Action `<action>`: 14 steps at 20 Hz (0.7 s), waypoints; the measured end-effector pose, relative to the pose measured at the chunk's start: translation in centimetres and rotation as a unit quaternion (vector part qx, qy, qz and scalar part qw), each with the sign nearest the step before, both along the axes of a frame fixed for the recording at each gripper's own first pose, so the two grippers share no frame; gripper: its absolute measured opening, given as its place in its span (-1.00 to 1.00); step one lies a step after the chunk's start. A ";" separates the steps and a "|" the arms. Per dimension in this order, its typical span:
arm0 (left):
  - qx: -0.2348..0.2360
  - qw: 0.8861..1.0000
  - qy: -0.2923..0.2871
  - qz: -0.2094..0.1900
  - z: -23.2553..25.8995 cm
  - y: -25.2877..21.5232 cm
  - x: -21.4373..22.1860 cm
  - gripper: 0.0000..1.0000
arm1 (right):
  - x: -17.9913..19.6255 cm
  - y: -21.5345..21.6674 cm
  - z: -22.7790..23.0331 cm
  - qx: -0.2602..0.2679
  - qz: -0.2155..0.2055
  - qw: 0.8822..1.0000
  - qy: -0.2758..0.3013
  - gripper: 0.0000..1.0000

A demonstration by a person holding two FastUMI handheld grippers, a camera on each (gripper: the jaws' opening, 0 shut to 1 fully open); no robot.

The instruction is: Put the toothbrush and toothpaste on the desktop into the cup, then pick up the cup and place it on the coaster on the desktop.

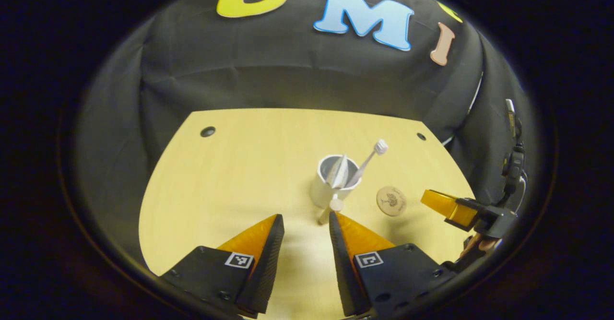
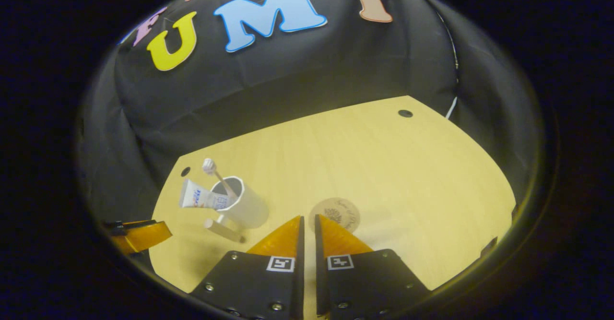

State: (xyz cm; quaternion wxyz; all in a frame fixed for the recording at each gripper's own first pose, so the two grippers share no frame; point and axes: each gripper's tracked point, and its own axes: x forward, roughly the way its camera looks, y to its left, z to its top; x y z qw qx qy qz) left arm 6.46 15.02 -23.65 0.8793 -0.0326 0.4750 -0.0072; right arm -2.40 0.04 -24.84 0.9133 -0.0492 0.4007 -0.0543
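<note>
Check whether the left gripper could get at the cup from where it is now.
Probably yes. The left gripper is open, empty and pointed at the cup, with bare desktop between. The toothpaste sticks out toward it, its cap near one finger.

Left hand-held gripper (image 1: 307,224) agape, right hand-held gripper (image 2: 308,224) closed.

Toothbrush (image 2: 214,172), toothpaste (image 2: 200,199) in cup (image 2: 243,206) — coaster (image 2: 335,215) beside.
</note>
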 end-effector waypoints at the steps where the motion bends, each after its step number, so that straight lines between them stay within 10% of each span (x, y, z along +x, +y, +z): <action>1: -0.003 1.000 0.012 -0.010 -0.4 -0.7 0.5 0.34 | -0.4 -1.3 0.2 -0.003 -0.012 1.000 -0.001 -0.80; 14: 0.043 0.979 0.188 -0.066 -7.3 -2.6 3.4 0.25 | -5.9 -13.0 1.9 -0.009 -0.152 0.988 0.015 -0.79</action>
